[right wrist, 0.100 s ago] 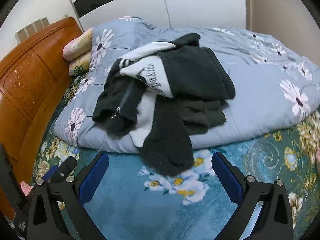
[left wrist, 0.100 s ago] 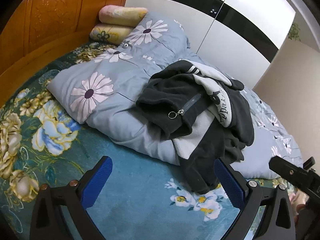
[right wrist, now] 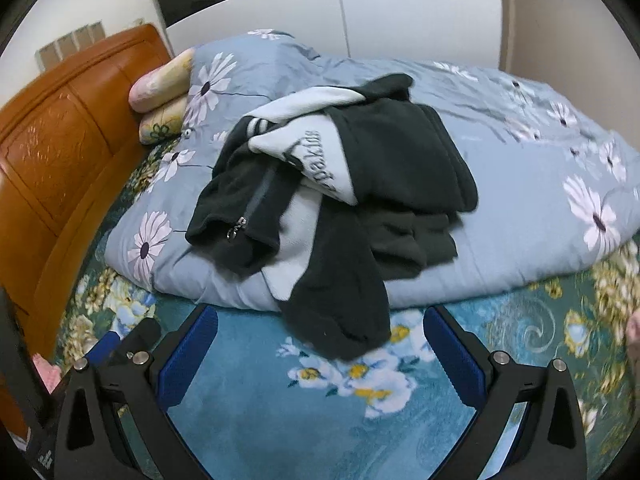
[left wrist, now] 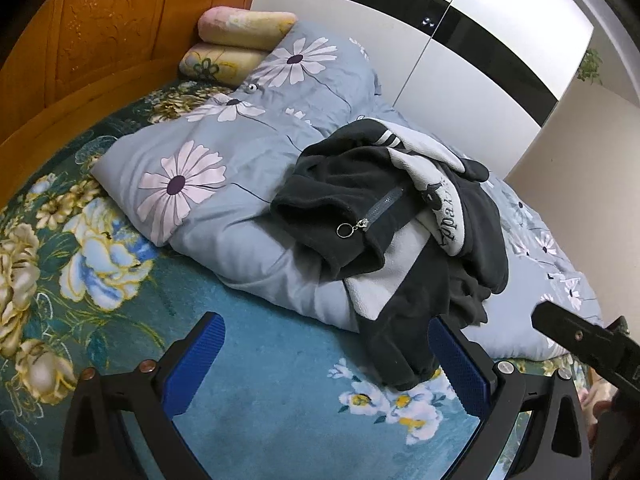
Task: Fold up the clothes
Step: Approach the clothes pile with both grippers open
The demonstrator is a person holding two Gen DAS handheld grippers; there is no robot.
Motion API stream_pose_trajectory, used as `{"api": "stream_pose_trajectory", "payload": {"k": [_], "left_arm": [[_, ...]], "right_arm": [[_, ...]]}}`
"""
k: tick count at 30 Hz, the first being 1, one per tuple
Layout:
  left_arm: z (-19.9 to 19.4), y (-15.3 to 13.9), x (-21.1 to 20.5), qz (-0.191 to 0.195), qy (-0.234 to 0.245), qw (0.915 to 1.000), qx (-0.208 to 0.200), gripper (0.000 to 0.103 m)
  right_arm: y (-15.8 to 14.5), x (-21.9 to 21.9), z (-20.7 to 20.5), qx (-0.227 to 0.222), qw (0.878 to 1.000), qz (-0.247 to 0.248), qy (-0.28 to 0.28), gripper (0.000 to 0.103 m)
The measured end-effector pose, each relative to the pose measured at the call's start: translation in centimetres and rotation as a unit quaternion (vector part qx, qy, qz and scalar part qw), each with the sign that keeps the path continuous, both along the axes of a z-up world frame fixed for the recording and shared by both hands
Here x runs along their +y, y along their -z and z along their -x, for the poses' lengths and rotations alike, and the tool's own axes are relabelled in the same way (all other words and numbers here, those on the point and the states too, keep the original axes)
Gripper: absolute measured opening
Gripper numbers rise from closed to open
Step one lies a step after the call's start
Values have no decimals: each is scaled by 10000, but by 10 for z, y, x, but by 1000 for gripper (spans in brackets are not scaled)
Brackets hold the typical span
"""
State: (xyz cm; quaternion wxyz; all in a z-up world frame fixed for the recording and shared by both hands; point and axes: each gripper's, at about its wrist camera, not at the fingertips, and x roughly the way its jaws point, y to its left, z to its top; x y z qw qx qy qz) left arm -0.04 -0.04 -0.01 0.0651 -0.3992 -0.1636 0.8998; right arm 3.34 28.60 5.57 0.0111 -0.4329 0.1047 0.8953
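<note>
A crumpled black and white fleece jacket point(left wrist: 404, 216) point(right wrist: 360, 184) lies in a heap on a folded grey-blue flowered quilt point(left wrist: 224, 200) point(right wrist: 520, 216). One dark sleeve point(right wrist: 340, 300) hangs off the quilt's front edge onto the teal flowered bedspread point(left wrist: 280, 380) point(right wrist: 320, 420). A zip with a ring pull point(left wrist: 345, 231) shows on the jacket's left part. My left gripper point(left wrist: 326, 364) stands open above the bedspread, short of the sleeve's end. My right gripper point(right wrist: 320, 356) is open too, with the sleeve's end just beyond its fingertips. Neither holds anything.
A wooden headboard point(left wrist: 100, 40) point(right wrist: 60, 152) rises at the left, with two stacked pillows point(left wrist: 240, 40) point(right wrist: 164, 100) against it. White wardrobe doors point(left wrist: 460, 60) stand behind the bed. The other gripper's black body point(left wrist: 584, 340) pokes in at the left wrist view's right edge.
</note>
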Motion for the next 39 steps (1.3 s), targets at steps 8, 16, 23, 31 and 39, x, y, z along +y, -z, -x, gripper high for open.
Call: {"api": "stream_pose_trajectory", "payload": {"k": [8, 16, 23, 31, 39], "left_arm": [[20, 17, -10, -179, -140, 9993, -286, 103], [38, 25, -8, -221, -252, 9989, -324, 103], [52, 28, 7, -147, -276, 9990, -320, 103], [72, 38, 21, -222, -222, 9978, -580, 103], [87, 48, 32, -327, -236, 9956, -850, 103]], "right_arm": [[16, -7, 29, -397, 9990, -199, -7, 103], [15, -18, 56, -171, 9994, -260, -139, 103], [14, -6, 73, -115, 9997, -225, -13, 103], [24, 2, 88, -247, 9986, -472, -54, 103], [29, 10, 100, -282, 9983, -504, -57, 103]]}}
